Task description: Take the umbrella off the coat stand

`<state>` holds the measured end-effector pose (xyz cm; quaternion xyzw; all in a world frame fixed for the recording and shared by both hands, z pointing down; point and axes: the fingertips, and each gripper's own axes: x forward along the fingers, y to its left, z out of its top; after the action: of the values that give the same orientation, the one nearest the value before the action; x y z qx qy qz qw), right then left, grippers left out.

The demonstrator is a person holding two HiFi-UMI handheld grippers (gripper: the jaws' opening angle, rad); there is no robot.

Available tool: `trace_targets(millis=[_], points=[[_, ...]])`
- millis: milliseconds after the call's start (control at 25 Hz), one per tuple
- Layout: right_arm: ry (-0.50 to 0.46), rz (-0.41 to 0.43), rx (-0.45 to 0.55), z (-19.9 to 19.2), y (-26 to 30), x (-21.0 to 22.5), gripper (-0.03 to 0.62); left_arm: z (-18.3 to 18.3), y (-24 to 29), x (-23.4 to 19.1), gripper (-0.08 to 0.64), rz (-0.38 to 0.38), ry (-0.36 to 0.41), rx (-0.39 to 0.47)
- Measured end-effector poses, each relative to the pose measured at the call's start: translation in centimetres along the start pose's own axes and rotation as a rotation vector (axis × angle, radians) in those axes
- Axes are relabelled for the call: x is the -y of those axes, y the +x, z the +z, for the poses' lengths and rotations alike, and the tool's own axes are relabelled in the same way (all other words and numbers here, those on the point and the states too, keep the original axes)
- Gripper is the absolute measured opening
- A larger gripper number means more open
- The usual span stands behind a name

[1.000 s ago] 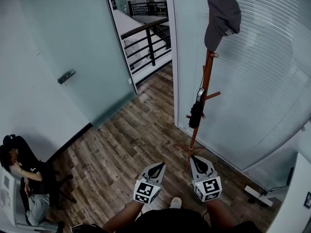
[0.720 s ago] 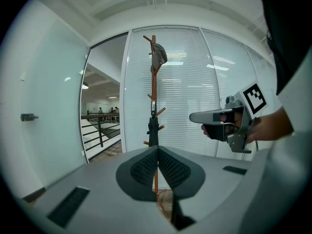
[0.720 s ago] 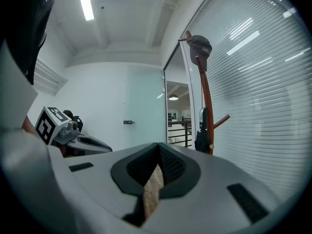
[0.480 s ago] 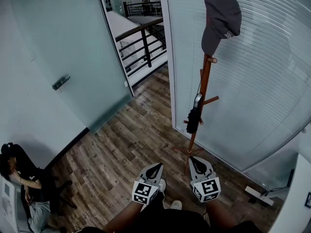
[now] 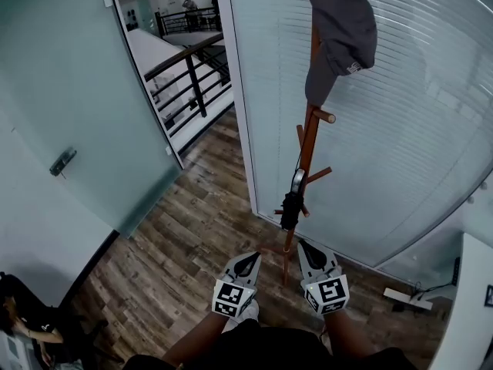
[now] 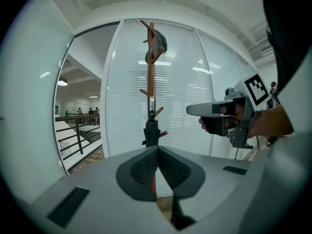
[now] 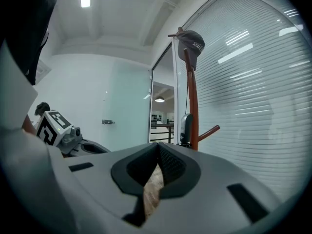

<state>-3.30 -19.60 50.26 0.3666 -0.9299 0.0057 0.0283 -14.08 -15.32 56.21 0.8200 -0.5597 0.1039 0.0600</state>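
Entry, head view vs. the two preceding frames.

- The coat stand (image 5: 310, 141) is now being seen closer. Its foot is being framed between the tips of the two hand-held grippers, where earlier it was lying ahead of them.
- The umbrella (image 5: 291, 206), black and folded, is still being carried on the stand. It is hanging against the pole at the lower pegs, with its pale handle uppermost. It is being touched by neither hand-held gripper.
- A grey cap (image 5: 343, 29) is being kept on the top peg, as before.
- The left hand-held gripper (image 5: 248, 257) is being held with its jaws together and nothing between them. In the left gripper view, the umbrella is being lined up just above the closed tips.
- The right hand-held gripper (image 5: 305, 247) is likewise being held closed and empty. In the right gripper view, the stand and umbrella are being shown slightly right of the jaw line.
- Both hand-held grippers are being kept low in the frame, side by side and pointing toward the stand, much as earlier.
- The frosted glass door (image 5: 69, 106) and its handle are being shifted toward the left edge. The seated person (image 5: 27, 322) is now being cut off at the bottom left corner.
- The wooden floor (image 5: 177, 245) is being seen beneath everything.
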Motion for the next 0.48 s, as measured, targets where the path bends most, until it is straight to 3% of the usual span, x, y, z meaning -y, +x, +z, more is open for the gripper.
trace_targets(millis=[480], points=[[-0.009, -0.236, -0.053, -1.0, 2.7, 4.6, 0.006, 0.4, 6.5, -2.6, 0.014, -0.206, 0.058, -0.019]])
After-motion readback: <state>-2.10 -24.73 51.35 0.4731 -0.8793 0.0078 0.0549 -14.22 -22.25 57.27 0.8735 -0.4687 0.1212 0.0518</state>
